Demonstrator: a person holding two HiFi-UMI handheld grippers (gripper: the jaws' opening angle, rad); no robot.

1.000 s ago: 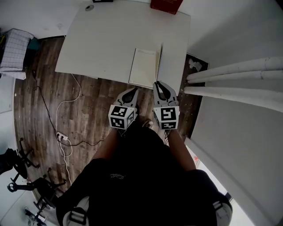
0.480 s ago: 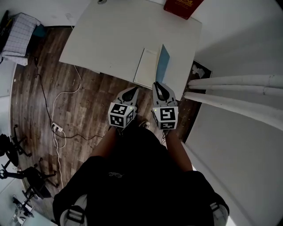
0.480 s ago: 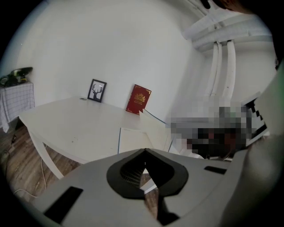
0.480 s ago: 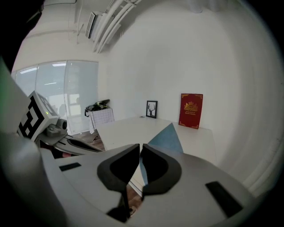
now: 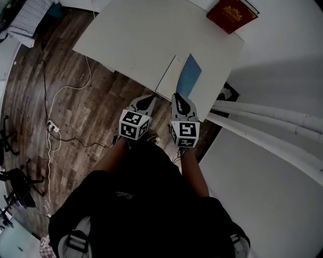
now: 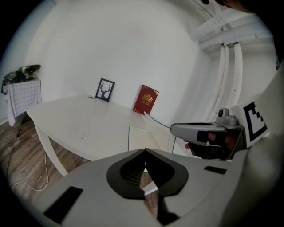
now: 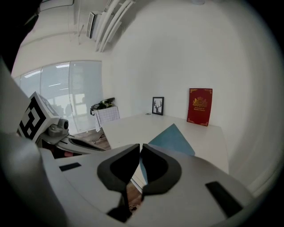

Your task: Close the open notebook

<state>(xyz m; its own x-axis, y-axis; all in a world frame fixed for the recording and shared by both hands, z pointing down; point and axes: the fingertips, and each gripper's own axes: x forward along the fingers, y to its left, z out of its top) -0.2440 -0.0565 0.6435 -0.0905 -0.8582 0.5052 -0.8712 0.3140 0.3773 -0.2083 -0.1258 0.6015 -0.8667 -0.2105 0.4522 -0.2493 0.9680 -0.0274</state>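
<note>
white table (image 5: 141, 35), blue notebook cover (image 5: 190, 75), red book (image 5: 232, 15), brown wood-grain floor (image 5: 65, 101)

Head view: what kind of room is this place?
Probably an office or study room: a white table with a notebook and a red book on it, a framed picture against the plain wall, and a wooden floor with cables and chair legs.

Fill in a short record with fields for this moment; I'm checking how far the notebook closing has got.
notebook: open, at the near edge of the table
white page: lying flat
blue cover: raised and tilted
right gripper: apparently closed on the blue cover's near corner
left gripper: shut, empty, just off the table's near edge
red book: far corner, leaning at the wall
</note>
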